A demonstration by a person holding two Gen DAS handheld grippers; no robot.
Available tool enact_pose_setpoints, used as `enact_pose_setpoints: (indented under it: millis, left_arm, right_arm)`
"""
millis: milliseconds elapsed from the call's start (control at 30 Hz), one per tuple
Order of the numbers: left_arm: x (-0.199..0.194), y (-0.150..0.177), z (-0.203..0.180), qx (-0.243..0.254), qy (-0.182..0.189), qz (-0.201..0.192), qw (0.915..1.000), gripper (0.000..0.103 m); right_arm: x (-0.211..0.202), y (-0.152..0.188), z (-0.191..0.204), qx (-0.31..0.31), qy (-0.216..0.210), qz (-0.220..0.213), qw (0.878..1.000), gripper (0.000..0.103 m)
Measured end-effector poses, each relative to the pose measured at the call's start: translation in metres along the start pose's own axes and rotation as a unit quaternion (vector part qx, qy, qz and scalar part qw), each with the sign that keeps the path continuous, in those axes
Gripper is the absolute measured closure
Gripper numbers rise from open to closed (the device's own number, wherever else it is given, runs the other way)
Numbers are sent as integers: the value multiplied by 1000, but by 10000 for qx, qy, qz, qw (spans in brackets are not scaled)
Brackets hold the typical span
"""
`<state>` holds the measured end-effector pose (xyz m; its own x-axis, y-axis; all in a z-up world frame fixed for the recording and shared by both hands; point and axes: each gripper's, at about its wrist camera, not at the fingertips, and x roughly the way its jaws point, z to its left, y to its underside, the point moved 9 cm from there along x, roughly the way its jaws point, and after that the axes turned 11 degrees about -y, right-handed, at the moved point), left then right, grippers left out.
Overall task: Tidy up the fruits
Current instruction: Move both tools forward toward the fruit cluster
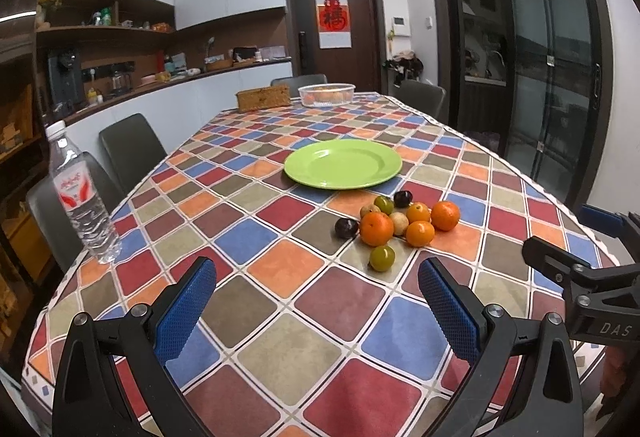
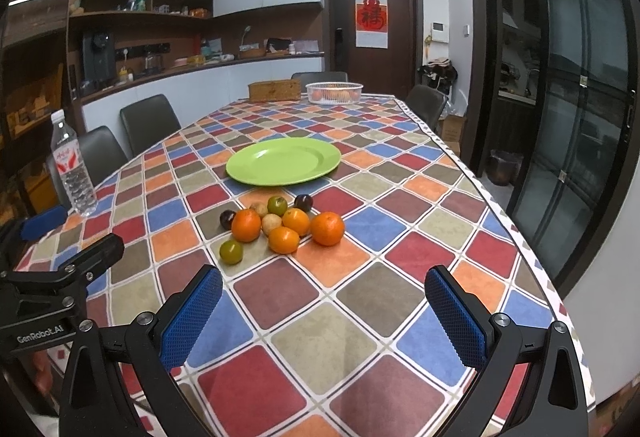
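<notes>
Ahead of my left gripper (image 1: 316, 301), its blue pads spread apart and holding nothing, a cluster of fruits (image 1: 396, 221) sits on the checkered table (image 1: 280, 357): four glossy oranges, two green, two dark purple, two tan. Beyond them lies a bare green plate (image 1: 343, 164). My right gripper (image 2: 324, 307), stamped "DAS", is equally wide open; the left reads "GenRobot.AI".
</notes>
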<state>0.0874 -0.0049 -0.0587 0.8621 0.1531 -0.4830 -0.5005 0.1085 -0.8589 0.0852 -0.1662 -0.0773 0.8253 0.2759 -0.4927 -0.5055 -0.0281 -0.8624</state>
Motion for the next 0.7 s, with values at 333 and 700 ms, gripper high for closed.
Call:
enact_pose_setpoints:
  millis: [333,700]
  left_arm:
    - [22,-4,-19,497,265,-29,9984,15]
    - [54,0,-55,952,865,349,9911,45]
  right_arm:
    - [39,-2,4,-444,-281,254,9983,7]
    - [81,-3,10,-832,-719,708,9914,26]
